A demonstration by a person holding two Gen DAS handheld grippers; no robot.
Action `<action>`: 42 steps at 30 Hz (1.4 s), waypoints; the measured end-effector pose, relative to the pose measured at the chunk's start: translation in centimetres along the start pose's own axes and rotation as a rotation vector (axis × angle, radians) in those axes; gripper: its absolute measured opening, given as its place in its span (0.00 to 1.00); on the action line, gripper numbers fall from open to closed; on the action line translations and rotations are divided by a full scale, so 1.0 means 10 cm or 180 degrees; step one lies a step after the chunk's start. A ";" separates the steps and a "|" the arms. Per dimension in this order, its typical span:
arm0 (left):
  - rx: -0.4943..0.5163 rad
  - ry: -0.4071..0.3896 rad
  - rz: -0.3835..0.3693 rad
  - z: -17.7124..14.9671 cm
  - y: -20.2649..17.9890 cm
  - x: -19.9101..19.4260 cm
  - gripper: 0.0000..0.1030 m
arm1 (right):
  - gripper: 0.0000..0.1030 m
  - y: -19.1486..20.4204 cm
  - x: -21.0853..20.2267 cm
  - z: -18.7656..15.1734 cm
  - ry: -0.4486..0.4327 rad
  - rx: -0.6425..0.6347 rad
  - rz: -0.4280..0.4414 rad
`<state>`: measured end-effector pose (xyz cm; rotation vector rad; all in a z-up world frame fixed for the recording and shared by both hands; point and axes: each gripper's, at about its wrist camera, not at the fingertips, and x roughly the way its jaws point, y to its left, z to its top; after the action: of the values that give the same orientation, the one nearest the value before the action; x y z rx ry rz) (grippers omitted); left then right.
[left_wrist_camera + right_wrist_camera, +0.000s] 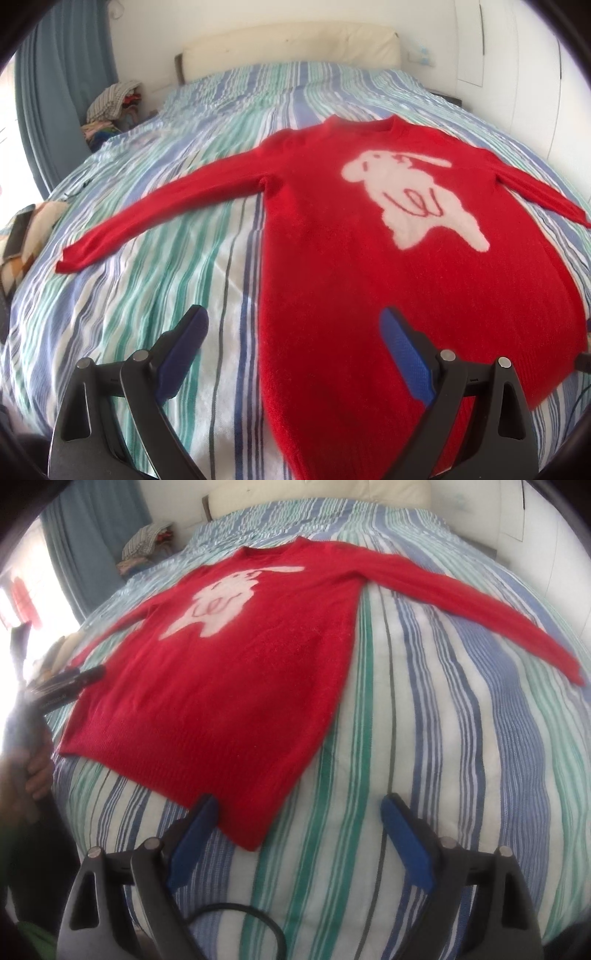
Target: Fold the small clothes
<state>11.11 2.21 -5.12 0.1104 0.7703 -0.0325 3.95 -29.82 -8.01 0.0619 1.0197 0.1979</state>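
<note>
A red sweater (332,258) with a white animal figure (410,199) lies flat, front up, on the striped bed, both sleeves spread out to the sides. It also shows in the right wrist view (236,672). My left gripper (293,325) is open and empty, straddling the sweater's lower left edge near the hem. My right gripper (299,808) is open and empty, just above the sweater's lower right hem corner (255,842). The left gripper shows at the left of the right wrist view (70,683), by the hem's other corner.
The bed has a blue, green and white striped cover (147,295). A cream headboard (291,44) is at the far end. A pile of clothes (110,107) sits beside the bed at far left. Blue curtains (62,92) hang left. A black cable (236,915) lies near my right gripper.
</note>
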 end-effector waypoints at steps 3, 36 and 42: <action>-0.0055 -0.0017 0.0022 0.01 0.05 -0.02 0.92 | 0.86 0.01 -0.03 0.00 0.0006 0.0029 -0.0011; -0.0430 0.0071 0.0208 0.01 0.35 0.13 0.93 | 0.72 -3.41 -0.21 0.41 -0.1465 0.3742 0.0657; -0.0446 0.0186 0.0229 -0.02 0.34 0.24 0.93 | 0.10 -3.50 0.00 0.68 -0.1148 0.3471 0.0309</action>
<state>12.92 5.60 -6.59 0.0060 0.8241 0.0931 14.51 -63.84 -9.47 1.0988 0.6627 -0.2950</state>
